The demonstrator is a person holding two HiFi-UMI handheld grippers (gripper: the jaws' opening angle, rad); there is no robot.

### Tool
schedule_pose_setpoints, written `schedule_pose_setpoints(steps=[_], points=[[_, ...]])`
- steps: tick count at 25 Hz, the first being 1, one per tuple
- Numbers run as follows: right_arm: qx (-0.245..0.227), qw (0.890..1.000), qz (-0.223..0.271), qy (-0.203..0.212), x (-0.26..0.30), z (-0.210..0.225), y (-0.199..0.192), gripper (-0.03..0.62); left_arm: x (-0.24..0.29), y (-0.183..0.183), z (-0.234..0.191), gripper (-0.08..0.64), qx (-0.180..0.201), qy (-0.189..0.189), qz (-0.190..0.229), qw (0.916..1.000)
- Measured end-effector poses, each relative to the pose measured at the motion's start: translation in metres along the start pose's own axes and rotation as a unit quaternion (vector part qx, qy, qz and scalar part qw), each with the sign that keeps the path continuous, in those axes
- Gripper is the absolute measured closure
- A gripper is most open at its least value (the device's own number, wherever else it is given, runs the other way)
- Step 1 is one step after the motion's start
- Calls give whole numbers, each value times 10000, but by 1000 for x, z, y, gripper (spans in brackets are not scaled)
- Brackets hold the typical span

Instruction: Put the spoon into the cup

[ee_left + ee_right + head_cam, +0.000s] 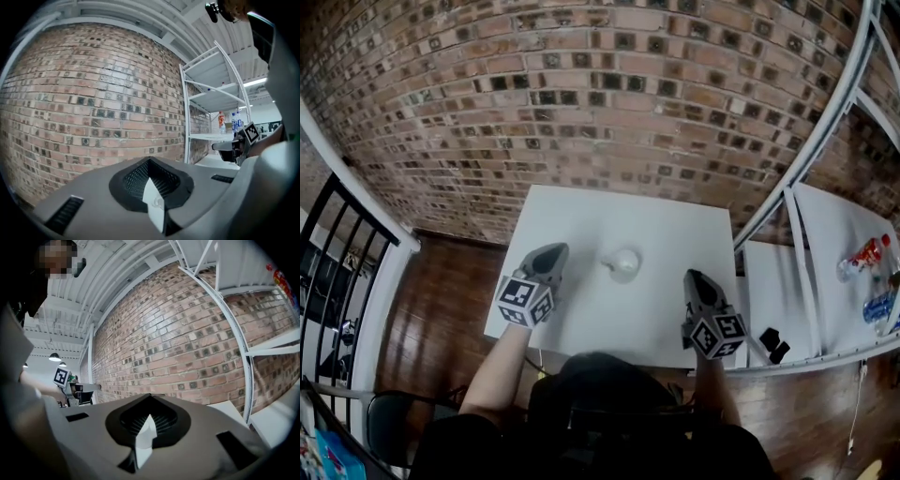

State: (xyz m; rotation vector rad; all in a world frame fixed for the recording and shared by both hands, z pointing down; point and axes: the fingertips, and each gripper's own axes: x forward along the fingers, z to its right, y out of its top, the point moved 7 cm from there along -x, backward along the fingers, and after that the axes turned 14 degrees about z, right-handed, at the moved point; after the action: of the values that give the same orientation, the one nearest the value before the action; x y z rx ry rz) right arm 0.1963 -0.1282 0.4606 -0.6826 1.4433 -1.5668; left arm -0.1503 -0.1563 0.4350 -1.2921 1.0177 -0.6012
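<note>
Now yr left claw (554,253) & right claw (693,279) are both pinched shut, empty, flanking the cup (624,264) mid-desk (581,216) w/o touching it. Spoon's too small to make out, prob. inside the cup, so nothing needs holding.

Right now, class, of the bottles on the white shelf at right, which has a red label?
The red-labelled bottle nearest the brick wall, uppermost in the head view; the blue-labelled bottle just below it carries blue instead.
</note>
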Motion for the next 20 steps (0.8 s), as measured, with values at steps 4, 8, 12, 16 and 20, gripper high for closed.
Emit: schedule_pose_setpoints(steps=[4, 8, 12, 16, 20], points=[[-108, 9999, -60, -76, -7, -2, -6, 589, -27, 10, -12, 558, -67, 396, 256, 9989], [-108, 9999, -104, 4, -3, -9, -11, 591, -42, 9, -21, 558, 24, 647, 234, 9976], [-77, 9999, -120, 56, 2, -13, -14, 591, -52, 3, -23, 558, -136, 815, 220, 9963], [-37, 9999, -141, -18, 1, -10, -15, 591, -56, -1, -22, 558, -302, 922, 243, 9950], [-35, 9999, -157, -29, 1, -11, -18, 591, -59, -3, -20, 558, -285, 918, 219, 9951]])
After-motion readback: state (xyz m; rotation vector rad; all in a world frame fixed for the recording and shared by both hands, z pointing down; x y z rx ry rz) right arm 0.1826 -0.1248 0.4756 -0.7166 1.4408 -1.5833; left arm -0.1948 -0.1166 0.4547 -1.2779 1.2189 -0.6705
